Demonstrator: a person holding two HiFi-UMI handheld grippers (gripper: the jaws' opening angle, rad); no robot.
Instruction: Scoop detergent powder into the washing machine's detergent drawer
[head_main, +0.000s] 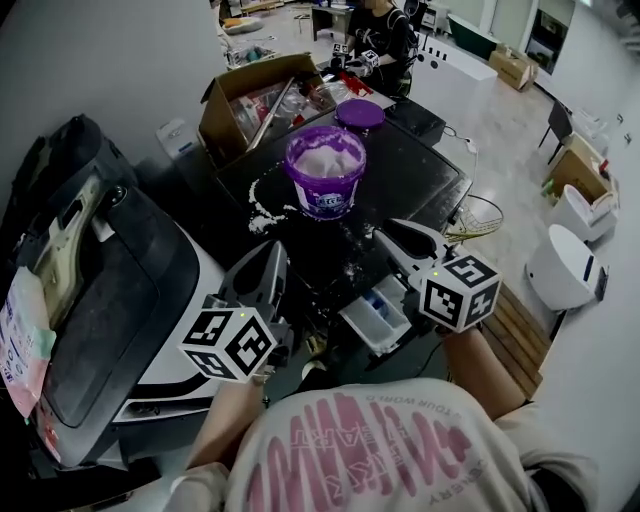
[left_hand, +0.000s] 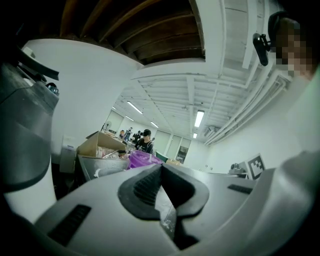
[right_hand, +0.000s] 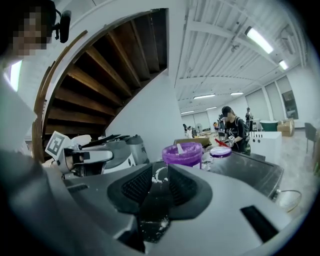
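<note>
The left gripper (head_main: 273, 252) hangs near the front edge of the black washing machine top (head_main: 420, 170), its jaws pressed together on nothing; I judge it best used to steady the tub. Spilled powder (head_main: 262, 205) lies just left of the purple detergent tub (head_main: 325, 185), which stands open and full on that top, with a white scoop handle (right_hand: 181, 148) sticking out of the powder. The detergent drawer (head_main: 390, 325) is pulled out below the front edge, between the two grippers and apart from the tub. The right gripper (head_main: 386, 236) points at the tub with its jaws apart and empty. The step looks like fetching the scoop: close squarely on the handle, lift a level load, and carry it low and slowly to the drawer.
</note>
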